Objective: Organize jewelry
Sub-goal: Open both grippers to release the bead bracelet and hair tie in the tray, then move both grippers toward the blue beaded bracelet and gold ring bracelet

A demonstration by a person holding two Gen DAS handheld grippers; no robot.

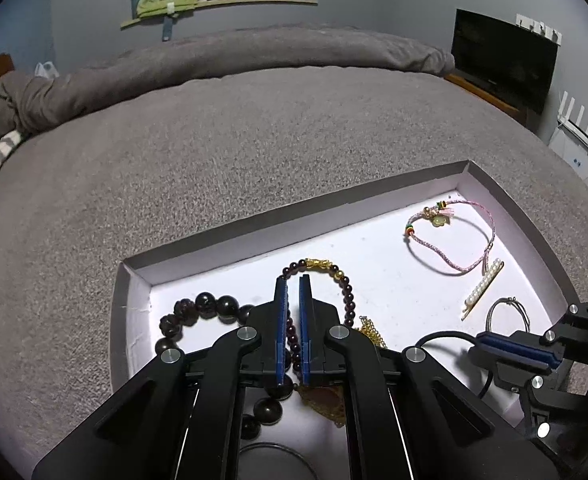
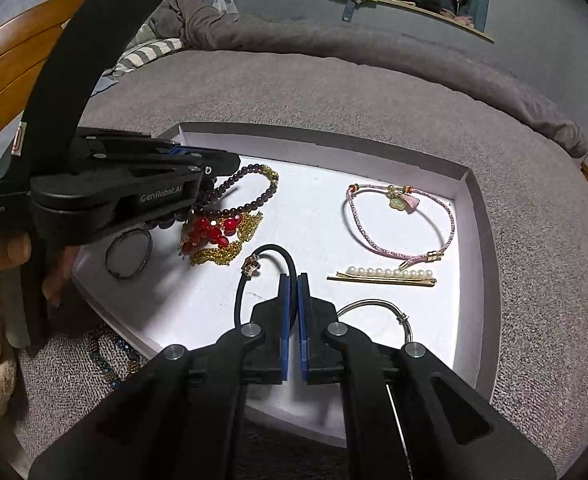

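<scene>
A white shallow tray (image 1: pixel 254 236) (image 2: pixel 470 216) lies on the grey bed. My left gripper (image 1: pixel 293 280) is shut on the dark garnet bead bracelet (image 1: pixel 344 280) (image 2: pixel 254 196), whose strand runs between its blue pads. My right gripper (image 2: pixel 293 278) is shut on a black cord bracelet (image 2: pixel 272 250) with a small gold charm; it also shows at the right of the left wrist view (image 1: pixel 510 350). A pink braided bracelet (image 1: pixel 470 236) (image 2: pixel 406 220), a pearl hair clip (image 1: pixel 482 288) (image 2: pixel 386 274) and a thin silver bangle (image 1: pixel 506 312) (image 2: pixel 378 306) lie in the tray.
A large dark wooden bead bracelet (image 1: pixel 198 312), a gold chain with red beads (image 2: pixel 214 240) and a dark ring (image 2: pixel 128 254) lie by the left gripper. A dark beaded strand (image 2: pixel 110 356) lies on the bed outside the tray. A folded grey duvet (image 1: pixel 254 52) lies behind.
</scene>
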